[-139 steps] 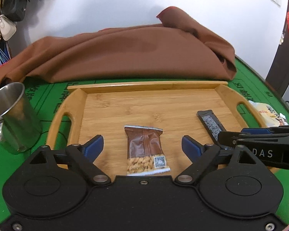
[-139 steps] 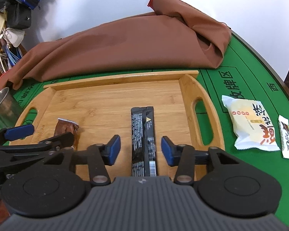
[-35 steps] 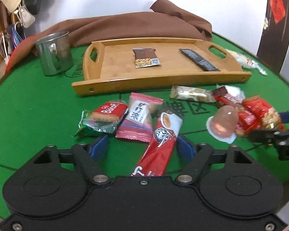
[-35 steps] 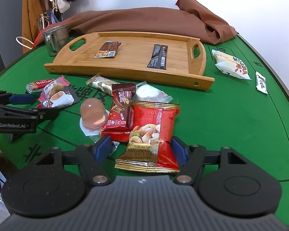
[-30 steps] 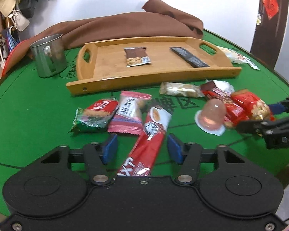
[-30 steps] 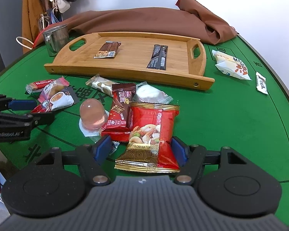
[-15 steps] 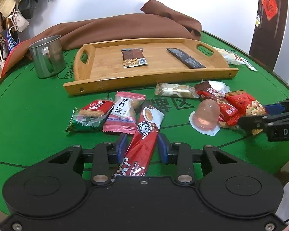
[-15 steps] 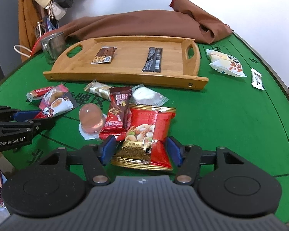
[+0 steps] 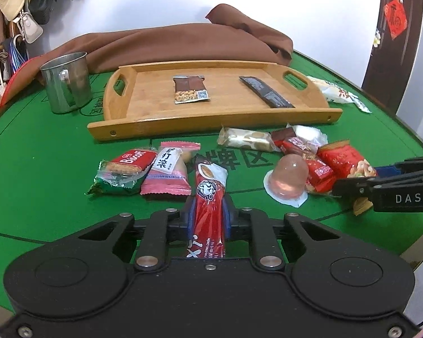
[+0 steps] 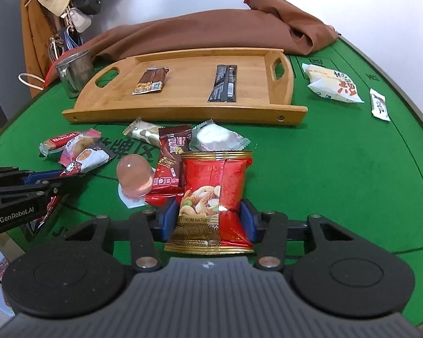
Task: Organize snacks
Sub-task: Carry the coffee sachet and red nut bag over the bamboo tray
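My left gripper [image 9: 207, 215] is shut on a long red coffee-stick packet [image 9: 210, 197] lying on the green table. My right gripper [image 10: 208, 219] is shut on a red nut bag [image 10: 215, 191]. The wooden tray [image 9: 239, 118] stands beyond the snack pile and holds a brown peanut packet [image 9: 190, 91] and a black bar [image 9: 266, 95]. Loose snacks lie between: a Biscoff pack [image 9: 127, 169], a pink packet [image 9: 169, 171], a pink jelly cup [image 9: 289, 180], a small red packet [image 10: 170, 166] and a nougat bar [image 9: 245, 139].
A steel mug [image 9: 66, 81] stands left of the tray. A brown cloth [image 9: 183, 45] lies behind it. A white bread pack [image 10: 332, 86] and a small white bar [image 10: 379, 108] lie right of the tray. The table's rim curves close on the right.
Both grippers came back from the tray to the snack pile. The left jaws closed on the red coffee stick; the right jaws closed on the nut bag.
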`<action>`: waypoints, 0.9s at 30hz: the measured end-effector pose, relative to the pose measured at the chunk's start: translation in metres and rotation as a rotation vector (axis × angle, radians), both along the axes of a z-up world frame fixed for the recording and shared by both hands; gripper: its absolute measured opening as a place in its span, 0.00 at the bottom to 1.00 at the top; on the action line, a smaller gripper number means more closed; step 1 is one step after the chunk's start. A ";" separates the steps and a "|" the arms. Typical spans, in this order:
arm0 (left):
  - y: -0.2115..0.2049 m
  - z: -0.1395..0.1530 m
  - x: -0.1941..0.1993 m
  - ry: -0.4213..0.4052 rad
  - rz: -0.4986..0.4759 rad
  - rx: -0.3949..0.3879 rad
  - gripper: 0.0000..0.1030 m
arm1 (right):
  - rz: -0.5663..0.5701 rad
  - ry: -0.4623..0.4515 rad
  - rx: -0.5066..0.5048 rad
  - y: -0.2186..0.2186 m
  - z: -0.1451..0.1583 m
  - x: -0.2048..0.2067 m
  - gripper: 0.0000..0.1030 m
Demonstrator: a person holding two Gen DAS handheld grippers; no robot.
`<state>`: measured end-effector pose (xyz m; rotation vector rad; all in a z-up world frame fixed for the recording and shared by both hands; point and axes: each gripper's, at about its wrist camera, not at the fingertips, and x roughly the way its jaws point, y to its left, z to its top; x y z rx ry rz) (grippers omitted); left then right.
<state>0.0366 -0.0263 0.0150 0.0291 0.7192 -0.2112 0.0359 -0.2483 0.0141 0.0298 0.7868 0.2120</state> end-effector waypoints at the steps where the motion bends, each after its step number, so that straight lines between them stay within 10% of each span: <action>1: 0.001 0.001 0.000 -0.001 0.000 -0.002 0.17 | 0.000 0.005 0.005 -0.001 0.001 0.000 0.50; 27: 0.011 0.057 0.047 -0.085 0.007 -0.057 0.17 | -0.018 -0.044 0.057 -0.013 0.047 0.044 0.49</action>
